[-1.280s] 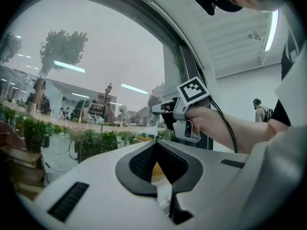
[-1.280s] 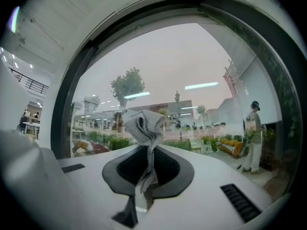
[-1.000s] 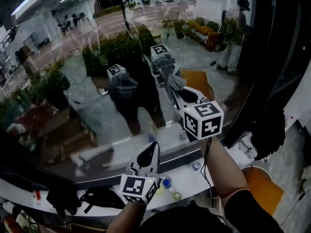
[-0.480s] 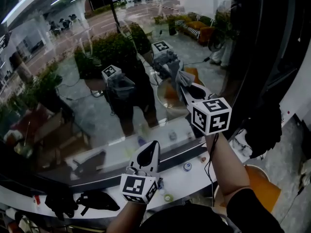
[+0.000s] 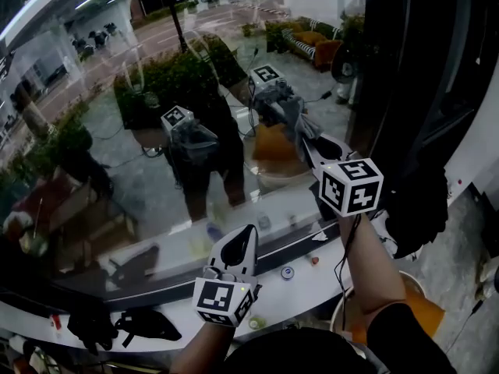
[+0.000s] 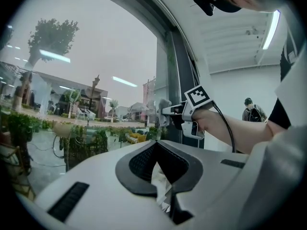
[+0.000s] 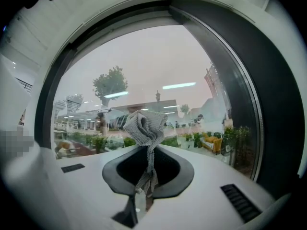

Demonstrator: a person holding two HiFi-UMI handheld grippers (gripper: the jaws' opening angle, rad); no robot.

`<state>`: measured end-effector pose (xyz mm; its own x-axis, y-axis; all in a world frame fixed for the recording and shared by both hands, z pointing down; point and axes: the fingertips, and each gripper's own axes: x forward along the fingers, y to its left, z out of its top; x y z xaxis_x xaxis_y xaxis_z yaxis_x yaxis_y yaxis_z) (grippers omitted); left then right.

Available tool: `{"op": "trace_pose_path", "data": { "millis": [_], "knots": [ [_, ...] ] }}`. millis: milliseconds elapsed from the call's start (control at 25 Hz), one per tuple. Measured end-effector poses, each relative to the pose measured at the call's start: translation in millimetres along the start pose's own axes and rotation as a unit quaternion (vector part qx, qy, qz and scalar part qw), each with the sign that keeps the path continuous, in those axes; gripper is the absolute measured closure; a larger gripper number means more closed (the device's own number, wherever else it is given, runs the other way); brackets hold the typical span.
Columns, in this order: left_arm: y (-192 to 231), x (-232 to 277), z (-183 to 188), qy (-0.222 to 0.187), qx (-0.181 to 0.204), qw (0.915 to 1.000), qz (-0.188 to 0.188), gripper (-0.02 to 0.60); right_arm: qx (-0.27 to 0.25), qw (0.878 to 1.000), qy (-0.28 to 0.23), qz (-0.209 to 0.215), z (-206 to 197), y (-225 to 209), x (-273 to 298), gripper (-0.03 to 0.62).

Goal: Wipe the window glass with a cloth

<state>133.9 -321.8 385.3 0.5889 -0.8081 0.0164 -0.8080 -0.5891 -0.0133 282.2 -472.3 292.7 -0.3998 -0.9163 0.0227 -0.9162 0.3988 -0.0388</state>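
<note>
Brightness: head view dim indoors, brightest at 11 o'clock through the glass [image 5: 117, 92]; both gripper views bright under a pale sky.
Source: daylight through the glass; a ceiling strip [image 6: 274, 23] glows at 1 o'clock in the left gripper view.
Glare: in the head view the glass mirrors the person and both tongs, veiling the street; light streaks cross the sky in both gripper views.
Shadows: soft; the hollows of the left tongs [image 6: 163, 195] and right tongs [image 7: 144, 190] are dark.
Distortion: fisheye bends the window frame [image 7: 259, 104]; black corners ring both gripper views.
Focus: cloth [image 7: 144, 126] weave sharp; white wad [image 6: 158, 178] soft; near tong bodies blurred.
</note>
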Motion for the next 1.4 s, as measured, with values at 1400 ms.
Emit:
{"op": "trace_pose_path", "data": {
  "millis": [1400],
  "knots": [
    [-13.0,10.4,-3.9,0.001,-0.018,0.9987,0.047,0.574,-0.001,1.000,-0.022,-0.011,-6.8,-45.9,-8.1,0.548]
  ]
}}
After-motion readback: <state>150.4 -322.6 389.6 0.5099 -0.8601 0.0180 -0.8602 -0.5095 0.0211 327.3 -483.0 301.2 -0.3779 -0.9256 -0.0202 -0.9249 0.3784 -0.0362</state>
